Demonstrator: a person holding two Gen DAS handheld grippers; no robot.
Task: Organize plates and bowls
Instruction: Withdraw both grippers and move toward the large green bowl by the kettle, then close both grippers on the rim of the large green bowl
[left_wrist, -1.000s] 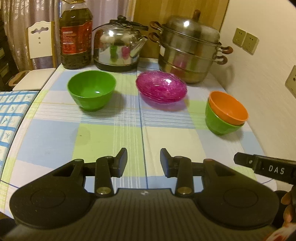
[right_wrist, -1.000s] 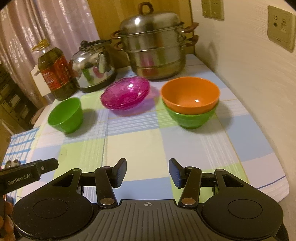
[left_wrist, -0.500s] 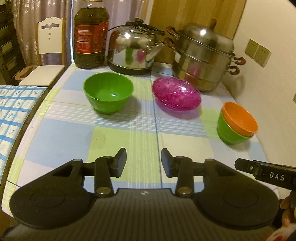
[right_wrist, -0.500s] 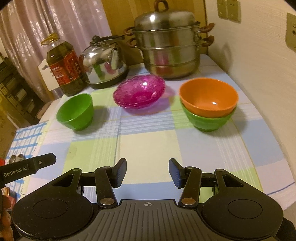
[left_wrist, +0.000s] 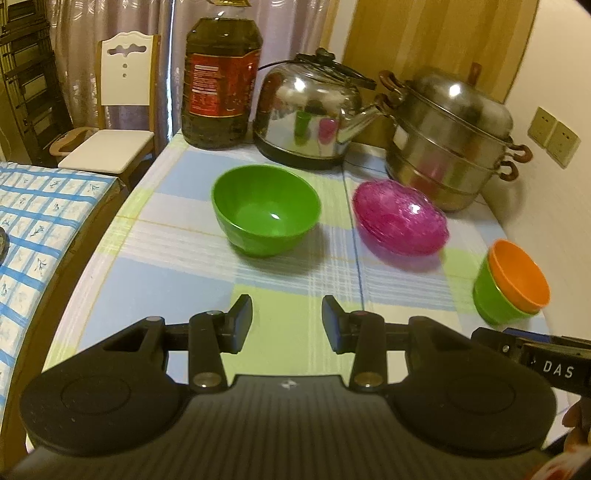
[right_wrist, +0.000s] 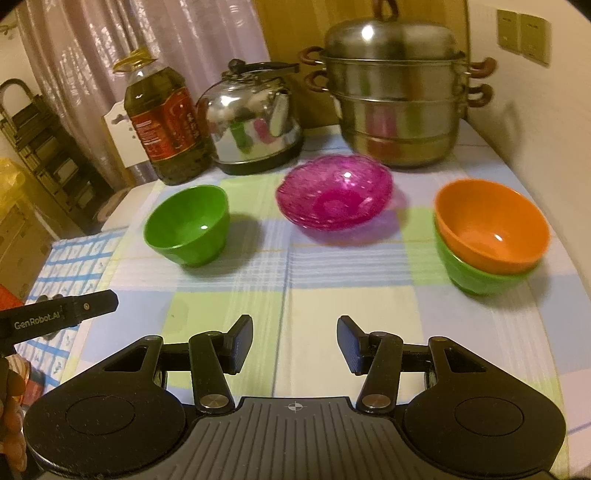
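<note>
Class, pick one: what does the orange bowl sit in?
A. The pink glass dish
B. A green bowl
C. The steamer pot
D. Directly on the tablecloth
B: the orange bowl is nested inside a green bowl, whose rim shows beneath it.

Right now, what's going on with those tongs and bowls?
Left tongs, right tongs: open, empty. Lone green bowl, pink plates, orange bowl nested in green: untouched. Path clear.

White letters "DAS" stand on the black bar of the right gripper (left_wrist: 546, 354), seen at the left wrist view's right edge. "GenRobot.AI" stands on the left gripper (right_wrist: 59, 314). The oil bottle (right_wrist: 166, 122) carries a red label with unreadable print.
</note>
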